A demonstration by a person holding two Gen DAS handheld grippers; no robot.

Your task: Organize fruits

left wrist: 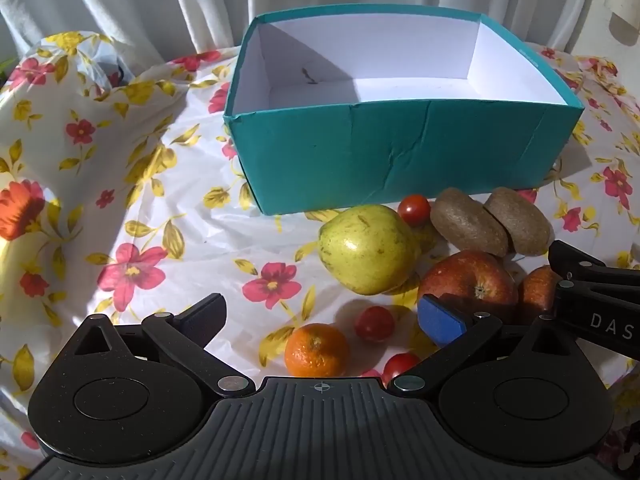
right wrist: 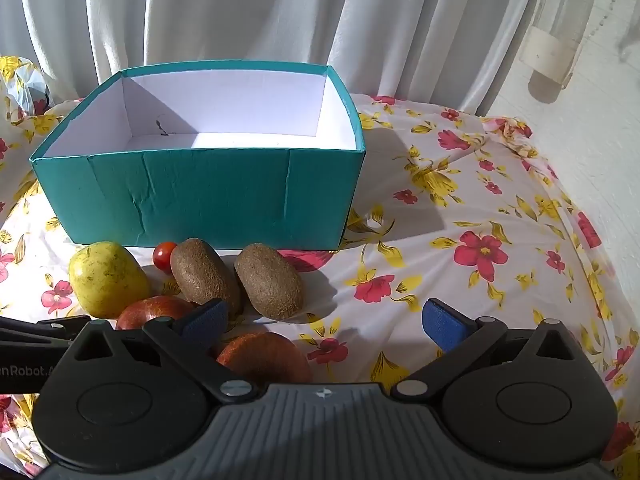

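An open teal box (left wrist: 400, 152) with a white, empty inside stands at the back of the table; it also shows in the right wrist view (right wrist: 200, 196). In front of it lie a green apple (left wrist: 366, 250), two kiwis (left wrist: 470, 222), two red apples (left wrist: 468, 280), a mandarin (left wrist: 316, 350) and three cherry tomatoes (left wrist: 374, 323). My left gripper (left wrist: 320, 316) is open and empty, low over the mandarin. My right gripper (right wrist: 324, 320) is open and empty, near the two kiwis (right wrist: 268, 286) and a red apple (right wrist: 264, 356).
A floral plastic cloth (left wrist: 132, 208) covers the table. White curtains (right wrist: 240, 12) hang behind. A crumpled bag (left wrist: 96, 64) lies at the far left. A white wall (right wrist: 600, 140) stands on the right. The right gripper's body (left wrist: 596, 300) shows at the left view's right edge.
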